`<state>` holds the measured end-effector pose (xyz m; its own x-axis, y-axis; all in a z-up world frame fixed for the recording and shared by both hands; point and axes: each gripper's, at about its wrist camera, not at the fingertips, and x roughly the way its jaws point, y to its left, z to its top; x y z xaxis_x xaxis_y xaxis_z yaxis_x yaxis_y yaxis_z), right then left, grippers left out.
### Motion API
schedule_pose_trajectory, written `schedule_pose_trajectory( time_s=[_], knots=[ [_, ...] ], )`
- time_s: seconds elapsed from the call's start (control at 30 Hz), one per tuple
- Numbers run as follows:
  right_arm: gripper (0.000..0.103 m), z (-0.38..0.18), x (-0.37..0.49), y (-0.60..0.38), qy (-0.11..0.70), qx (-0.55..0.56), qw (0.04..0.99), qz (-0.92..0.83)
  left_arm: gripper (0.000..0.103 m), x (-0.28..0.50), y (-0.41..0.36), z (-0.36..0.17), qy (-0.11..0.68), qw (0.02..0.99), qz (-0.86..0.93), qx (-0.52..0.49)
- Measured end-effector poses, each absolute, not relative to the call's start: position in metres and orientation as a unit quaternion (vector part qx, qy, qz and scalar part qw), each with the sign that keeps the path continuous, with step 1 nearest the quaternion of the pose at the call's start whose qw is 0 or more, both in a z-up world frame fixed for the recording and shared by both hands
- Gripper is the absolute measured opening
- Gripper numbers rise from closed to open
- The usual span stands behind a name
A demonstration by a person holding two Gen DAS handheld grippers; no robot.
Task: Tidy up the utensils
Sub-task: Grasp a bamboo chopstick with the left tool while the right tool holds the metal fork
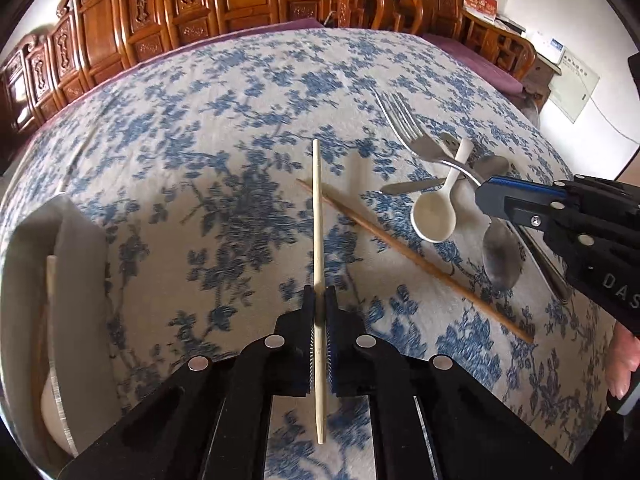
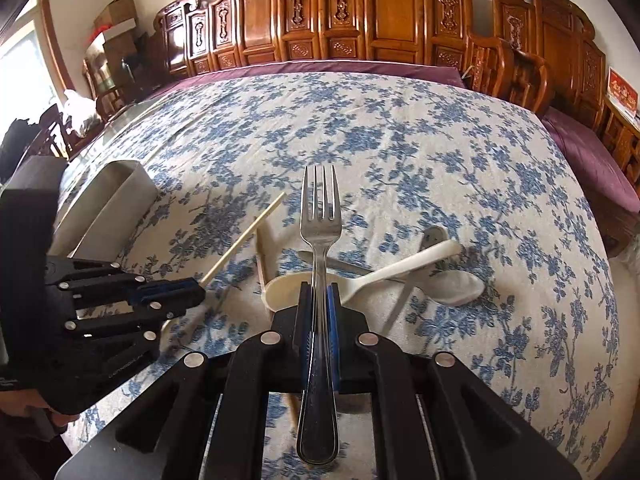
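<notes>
In the left wrist view my left gripper [image 1: 319,296] is shut on a pale chopstick [image 1: 318,220] that points away over the blue-flowered tablecloth [image 1: 224,128]. A brown chopstick [image 1: 416,260] lies crossed under it. The right gripper [image 1: 486,196] comes in from the right, over a pile holding a white spoon [image 1: 434,216] and a metal spoon [image 1: 500,256]. In the right wrist view my right gripper [image 2: 319,292] is shut on a steel fork [image 2: 320,232], tines pointing away. The left gripper [image 2: 196,292] holds the pale chopstick [image 2: 248,236] at the left.
A grey utensil holder [image 1: 76,248] stands at the left with a pale stick inside; it shows too in the right wrist view as the holder [image 2: 116,208]. More metal utensils [image 2: 432,240] lie in the pile. Carved wooden furniture [image 2: 360,20] lines the far side. A hand [image 1: 624,360] shows at the right edge.
</notes>
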<state>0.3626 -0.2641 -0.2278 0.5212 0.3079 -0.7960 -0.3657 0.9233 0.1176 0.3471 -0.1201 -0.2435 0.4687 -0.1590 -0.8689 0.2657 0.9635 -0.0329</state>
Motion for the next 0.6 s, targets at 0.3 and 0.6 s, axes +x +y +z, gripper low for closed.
schedule_pose_trajectory(
  time_s=[0.3,0.6],
  knots=[
    [0.009,-0.225,0.355,-0.235,0.444,-0.046,0.869,0.214,0.004,0.326,-0.078,-0.202,0.470,0.872,-0.122,0.060],
    [0.009,-0.224,0.349,-0.217,0.442,-0.051,0.867,0.224,0.004,0.302,-0.039,-0.173,0.446,0.885,-0.121,0.062]
  ],
)
